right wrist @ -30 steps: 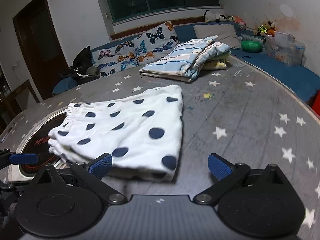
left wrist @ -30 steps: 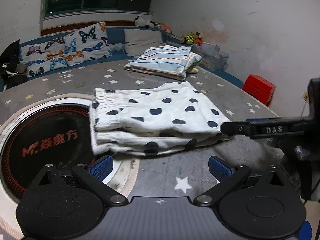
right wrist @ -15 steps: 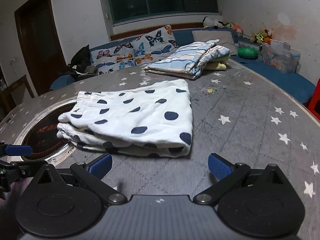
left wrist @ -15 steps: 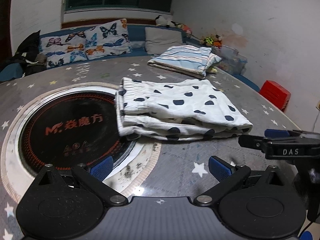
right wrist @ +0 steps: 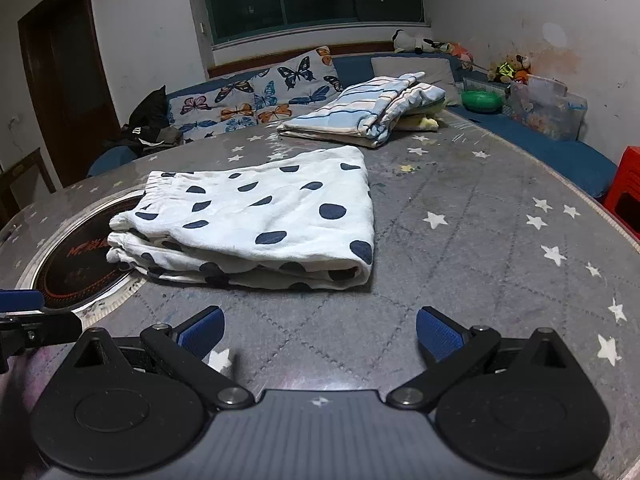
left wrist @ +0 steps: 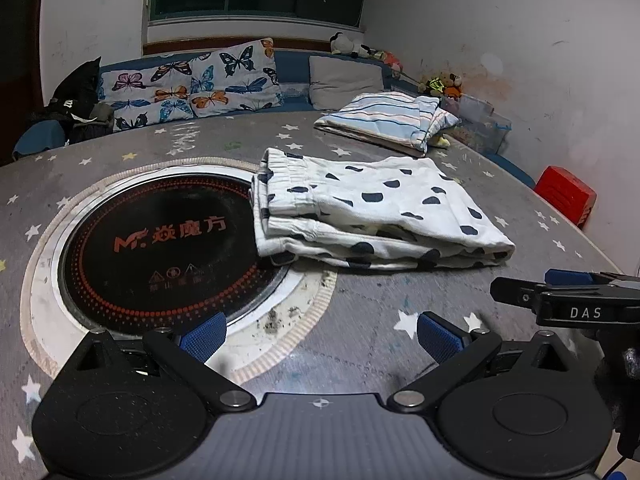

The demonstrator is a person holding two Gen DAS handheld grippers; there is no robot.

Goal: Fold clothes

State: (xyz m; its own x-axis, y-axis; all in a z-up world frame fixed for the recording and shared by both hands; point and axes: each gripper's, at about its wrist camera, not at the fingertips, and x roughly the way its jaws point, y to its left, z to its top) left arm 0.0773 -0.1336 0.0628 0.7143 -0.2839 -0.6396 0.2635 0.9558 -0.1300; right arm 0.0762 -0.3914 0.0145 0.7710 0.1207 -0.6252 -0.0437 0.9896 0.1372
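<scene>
My left gripper (left wrist: 320, 334) is spread wide and holds nothing, hovering over the star-patterned table (left wrist: 360, 340) beside the round black cooktop (left wrist: 160, 240). My right gripper (right wrist: 320, 332) is likewise spread and empty. Ahead of both, apart from the fingers, the polka-dot shorts (right wrist: 260, 220) lie folded, their waistband end overlapping the cooktop's rim. Beyond them rests a folded striped garment (right wrist: 360, 116).

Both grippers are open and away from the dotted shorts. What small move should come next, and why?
Probably carry the folded dotted shorts to the striped pile behind: they lie folded, partly over the black round plate. The left gripper and right gripper are open, holding nothing.
</scene>
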